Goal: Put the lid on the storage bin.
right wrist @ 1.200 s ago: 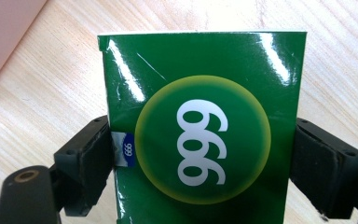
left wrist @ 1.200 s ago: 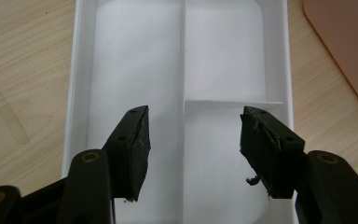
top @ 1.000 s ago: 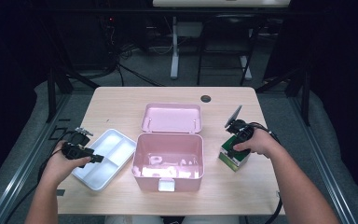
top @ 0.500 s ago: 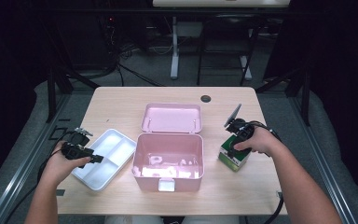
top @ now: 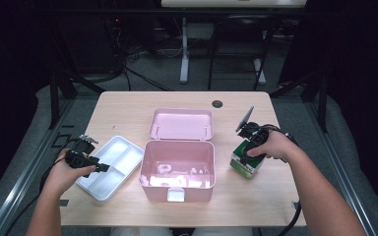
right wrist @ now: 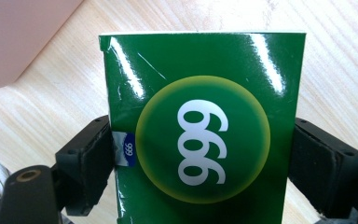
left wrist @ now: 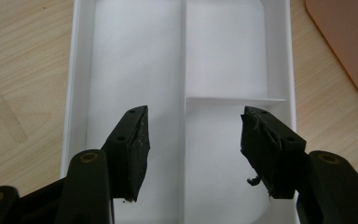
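On the table, seen from the high view, the open pink box [top: 177, 164] sits mid-table; right of it the right gripper [top: 248, 156] clamps a green carton [top: 245, 164], seemingly ready to lift it toward the box, and left of it the left gripper [top: 101, 168] hovers over the white tray [top: 109, 167]. In the left gripper view, its jaws gape, released, above the tray's dividers. In the right gripper view, both pads press the carton's sides. Nothing has visibly moved from a second ago.

Open pink box [top: 177, 169] between tray [top: 109, 167] and carton [top: 246, 161]
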Available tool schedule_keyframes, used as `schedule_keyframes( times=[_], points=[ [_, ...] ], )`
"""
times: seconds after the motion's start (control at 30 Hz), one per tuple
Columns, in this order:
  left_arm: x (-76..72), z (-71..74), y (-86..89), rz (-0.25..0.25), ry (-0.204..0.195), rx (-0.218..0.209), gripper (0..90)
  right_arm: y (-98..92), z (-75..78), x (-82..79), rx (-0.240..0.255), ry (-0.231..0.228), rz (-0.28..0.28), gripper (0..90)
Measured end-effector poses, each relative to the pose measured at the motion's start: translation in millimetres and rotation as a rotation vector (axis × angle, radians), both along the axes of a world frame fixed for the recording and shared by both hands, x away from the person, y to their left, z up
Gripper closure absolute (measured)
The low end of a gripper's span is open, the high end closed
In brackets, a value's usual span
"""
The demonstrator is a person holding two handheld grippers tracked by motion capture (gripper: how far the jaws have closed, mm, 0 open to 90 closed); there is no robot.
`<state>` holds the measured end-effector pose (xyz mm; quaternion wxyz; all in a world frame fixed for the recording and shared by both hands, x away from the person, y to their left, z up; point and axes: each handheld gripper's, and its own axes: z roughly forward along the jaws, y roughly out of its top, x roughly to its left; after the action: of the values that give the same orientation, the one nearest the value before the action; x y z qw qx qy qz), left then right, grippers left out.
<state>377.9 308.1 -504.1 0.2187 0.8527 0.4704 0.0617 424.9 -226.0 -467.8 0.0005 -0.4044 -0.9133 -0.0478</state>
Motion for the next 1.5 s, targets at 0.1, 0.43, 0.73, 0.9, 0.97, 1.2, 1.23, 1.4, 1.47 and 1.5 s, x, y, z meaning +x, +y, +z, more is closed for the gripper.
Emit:
schedule_keyframes(
  times=[0.1,0.43,0.73,0.9,0.97,1.2,1.23,1.4,1.47,1.5],
  points=[
    [0.0,-0.1,-0.1,-0.001,0.0,-0.001,42.0,1.5,3.9,-1.7,-0.003,-0.007,0.016,15.3],
    [0.4,-1.3,-0.5,-0.003,0.005,0.001,42.0,5.7,19.8,-6.5,-0.016,-0.015,0.061,15.3],
    [0.8,-2.4,0.0,-0.003,0.008,0.002,42.0,9.7,30.5,-13.0,-0.024,-0.059,0.232,15.3],
    [1.1,-3.1,0.2,-0.002,0.009,0.001,42.0,13.2,34.8,-19.4,-0.012,-0.076,0.354,15.5],
    [1.2,-3.4,-0.2,-0.005,0.01,0.003,42.0,16.1,36.0,-21.8,-0.024,-0.078,0.393,15.5],
    [1.4,-4.0,0.0,-0.004,0.011,-0.004,42.0,25.2,41.1,-30.1,-0.012,-0.09,0.514,15.7],
    [1.5,-4.0,0.5,-0.002,0.01,-0.005,42.0,26.1,41.8,-31.0,-0.008,-0.088,0.523,15.6],
    [1.4,-4.5,1.8,0.002,0.009,-0.006,42.0,29.1,44.6,-35.3,-0.01,-0.086,0.568,15.7],
    [1.4,-4.7,1.4,0.003,0.011,-0.005,42.0,29.9,47.4,-36.8,-0.011,-0.084,0.581,15.7],
    [1.6,-4.8,1.2,0.0,0.01,-0.005,42.0,30.3,49.2,-37.5,-0.013,-0.082,0.583,15.7]
  ],
)
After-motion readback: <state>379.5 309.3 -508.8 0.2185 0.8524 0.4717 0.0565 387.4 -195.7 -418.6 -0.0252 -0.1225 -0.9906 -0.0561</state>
